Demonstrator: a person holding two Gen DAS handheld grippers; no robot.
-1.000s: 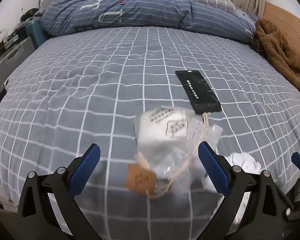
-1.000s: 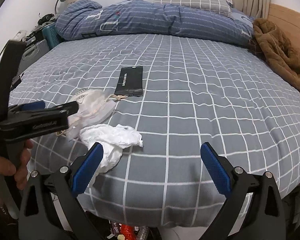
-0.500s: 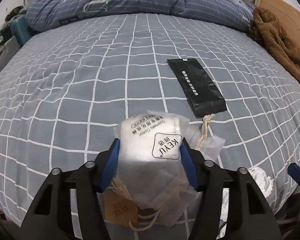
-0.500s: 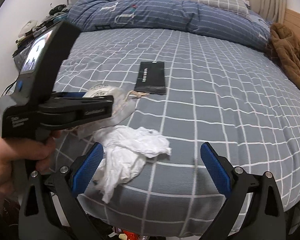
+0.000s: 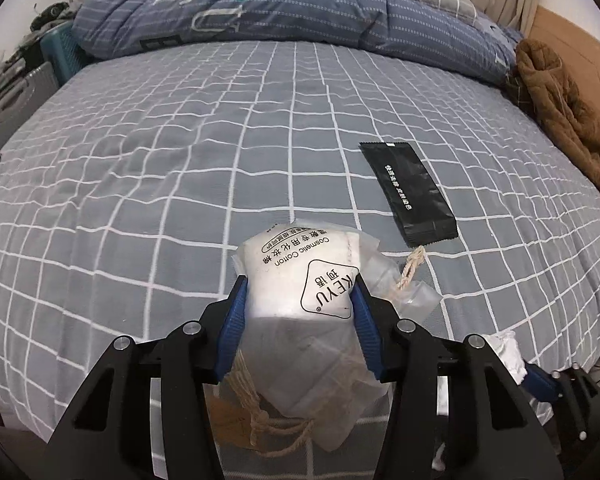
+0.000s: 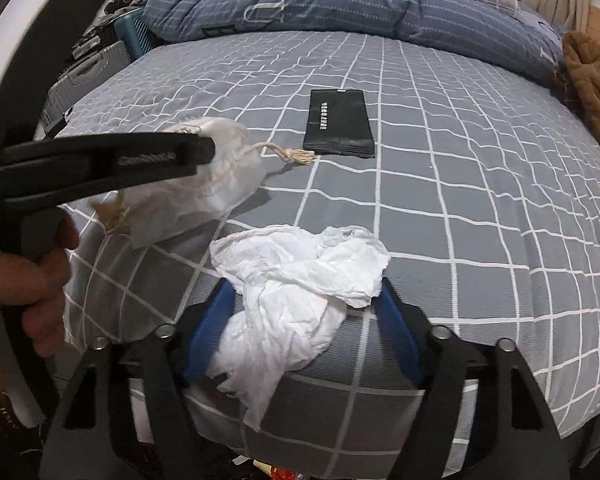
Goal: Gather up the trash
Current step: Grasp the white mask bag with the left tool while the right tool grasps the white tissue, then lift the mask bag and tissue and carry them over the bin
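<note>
My left gripper (image 5: 298, 292) is shut on a clear cosmetic cotton bag (image 5: 300, 284) with a twine drawstring and a brown tag, held just above the bed; it also shows in the right wrist view (image 6: 216, 172). My right gripper (image 6: 306, 304) has its blue pads either side of a crumpled white tissue (image 6: 300, 280) at the bed's near edge, closing on it. A black flat sachet (image 5: 408, 192) lies on the grey checked sheet beyond, also in the right wrist view (image 6: 338, 122).
A folded blue duvet (image 5: 260, 8) and pillow lie at the bed's far end. A brown coat (image 5: 560, 108) sits at the right edge. Suitcases and a teal crate (image 6: 100, 60) stand left of the bed.
My left gripper closed on the cotton bag and lifted it slightly. My right gripper moved forward over the tissue and narrowed around it.
</note>
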